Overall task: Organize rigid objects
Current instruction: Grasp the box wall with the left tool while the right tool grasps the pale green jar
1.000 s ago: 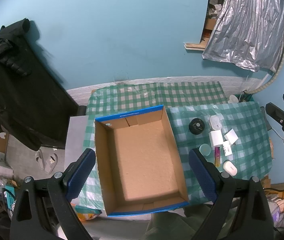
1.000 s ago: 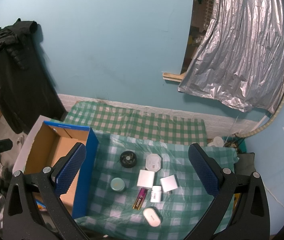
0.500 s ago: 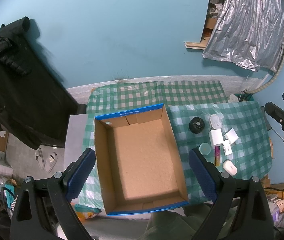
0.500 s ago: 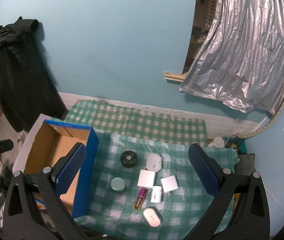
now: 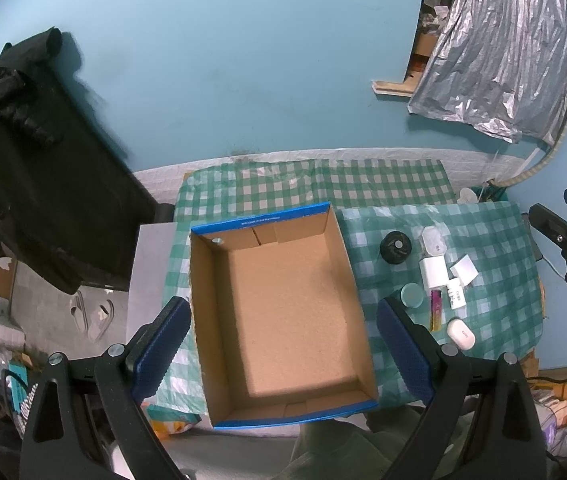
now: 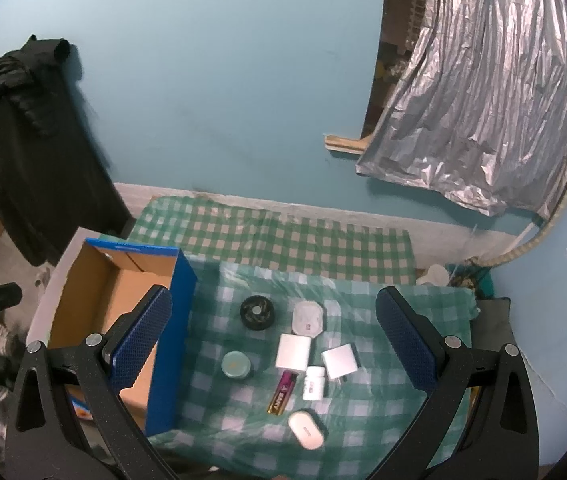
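Blue-padded and spread wide, the right claw [image 6: 269, 336] hangs empty above the green checked surface [image 6: 403, 420], and the cluster of small items sits straight ahead between its fingers. Nearest to it, at about six o'clock in the group, lies a white oval case [image 6: 306, 429], its long axis slanting from near right to far left. Just beyond lie a purple-and-gold stick [image 6: 282, 392], pointing roughly away from the claw, and a small white bottle [image 6: 314, 382] on its side next to it. Farther on come a teal round tin [image 6: 236, 364] at nine o'clock, a white square block [image 6: 294, 352] in the middle and a tilted white plug-like block [image 6: 340, 360] at three o'clock. At the far edge are a black round lid [image 6: 257, 312] and a white rounded puck [image 6: 308, 319].

The left claw [image 5: 283, 356], equally open and holding nothing, hovers over an empty cardboard box with blue rim [image 5: 283, 312], which stands at nine o'clock from the cluster, touching none of it. The right claw looks much the nearer to the items, so I would expect it to pick first, probably the oval case, then carry it leftwards to the box.
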`<state>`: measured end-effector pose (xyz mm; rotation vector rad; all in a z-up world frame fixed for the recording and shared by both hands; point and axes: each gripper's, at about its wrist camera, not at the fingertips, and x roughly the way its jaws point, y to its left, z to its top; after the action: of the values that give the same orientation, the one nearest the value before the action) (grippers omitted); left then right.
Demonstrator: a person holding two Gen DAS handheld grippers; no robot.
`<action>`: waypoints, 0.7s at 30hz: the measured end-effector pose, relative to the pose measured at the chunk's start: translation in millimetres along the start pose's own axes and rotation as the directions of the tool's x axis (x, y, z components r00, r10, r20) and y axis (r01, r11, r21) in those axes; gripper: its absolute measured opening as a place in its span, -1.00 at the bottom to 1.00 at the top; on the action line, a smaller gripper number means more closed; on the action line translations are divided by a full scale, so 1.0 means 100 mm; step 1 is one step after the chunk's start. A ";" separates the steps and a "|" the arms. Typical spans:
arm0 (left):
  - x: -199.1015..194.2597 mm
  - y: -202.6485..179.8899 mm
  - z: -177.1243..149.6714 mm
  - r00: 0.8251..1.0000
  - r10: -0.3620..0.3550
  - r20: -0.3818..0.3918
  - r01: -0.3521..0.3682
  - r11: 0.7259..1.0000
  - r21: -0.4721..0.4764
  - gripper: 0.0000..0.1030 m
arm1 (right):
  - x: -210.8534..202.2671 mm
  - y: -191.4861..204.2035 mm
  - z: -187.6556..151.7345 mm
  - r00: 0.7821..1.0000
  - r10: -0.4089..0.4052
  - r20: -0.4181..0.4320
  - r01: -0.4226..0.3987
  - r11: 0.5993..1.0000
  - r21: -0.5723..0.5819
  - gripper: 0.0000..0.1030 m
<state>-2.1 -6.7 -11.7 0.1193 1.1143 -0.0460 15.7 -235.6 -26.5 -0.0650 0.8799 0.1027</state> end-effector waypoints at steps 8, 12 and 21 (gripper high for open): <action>0.19 0.20 -0.09 0.999 0.008 -0.049 -0.009 1.000 -0.028 0.84 | 0.10 0.04 -0.01 1.000 0.021 -0.022 -0.022 1.000 -0.016 0.97; 0.32 0.41 -0.19 0.996 0.020 -0.086 -0.026 0.998 -0.064 0.84 | 0.22 0.06 0.00 0.997 0.043 -0.056 -0.045 0.999 -0.025 0.97; 0.89 0.95 -0.59 0.972 0.048 -0.230 -0.081 0.987 -0.136 0.72 | 0.69 0.16 -0.07 0.986 0.067 -0.152 -0.079 0.994 -0.076 0.97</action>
<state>-6.0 96.8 -110.7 0.0308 1.3369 0.1090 52.1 -216.5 -84.3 -0.1177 1.0284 0.2046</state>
